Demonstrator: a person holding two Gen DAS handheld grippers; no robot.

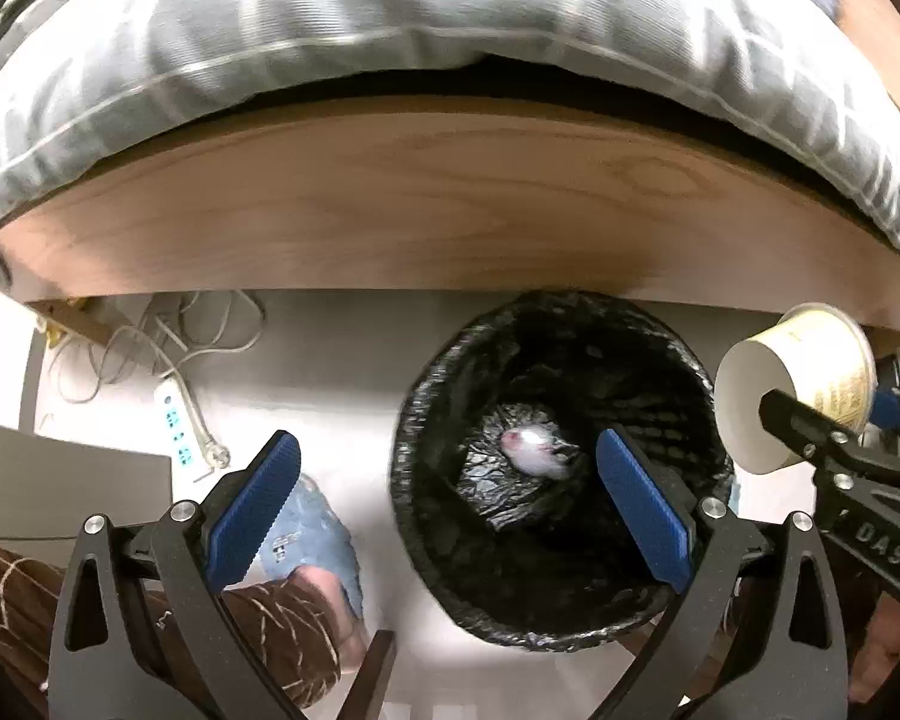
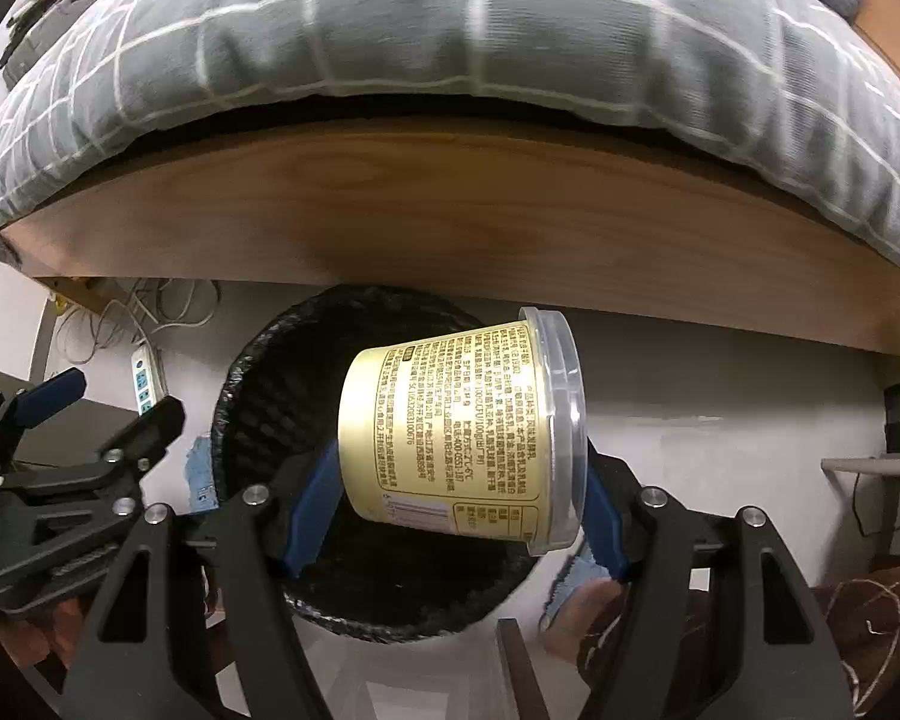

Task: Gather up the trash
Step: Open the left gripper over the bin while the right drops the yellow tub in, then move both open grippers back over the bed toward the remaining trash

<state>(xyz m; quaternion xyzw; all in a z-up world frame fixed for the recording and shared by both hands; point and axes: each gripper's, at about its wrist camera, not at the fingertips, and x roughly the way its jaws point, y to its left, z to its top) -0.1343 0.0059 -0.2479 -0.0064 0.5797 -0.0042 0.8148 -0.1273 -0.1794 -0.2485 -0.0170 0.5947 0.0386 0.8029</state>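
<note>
A round bin lined with a black bag (image 1: 444,420) stands on the pale floor below a wooden bed frame; it also shows in the right wrist view (image 2: 252,396). A crumpled white wad (image 1: 534,449) lies at its bottom. My left gripper (image 1: 450,510) is open and empty, hovering over the bin's left side. My right gripper (image 2: 459,492) is shut on a yellow printed cup with a clear lid (image 2: 462,426), held sideways above the bin. The cup (image 1: 810,372) and the right gripper (image 1: 828,420) also show at the right of the left wrist view.
A wooden bed frame (image 1: 450,210) with a grey checked duvet (image 1: 390,18) spans the back. A white power strip (image 1: 174,420) with tangled cables lies on the floor at left. My feet in blue slippers (image 1: 312,528) stand either side of the bin.
</note>
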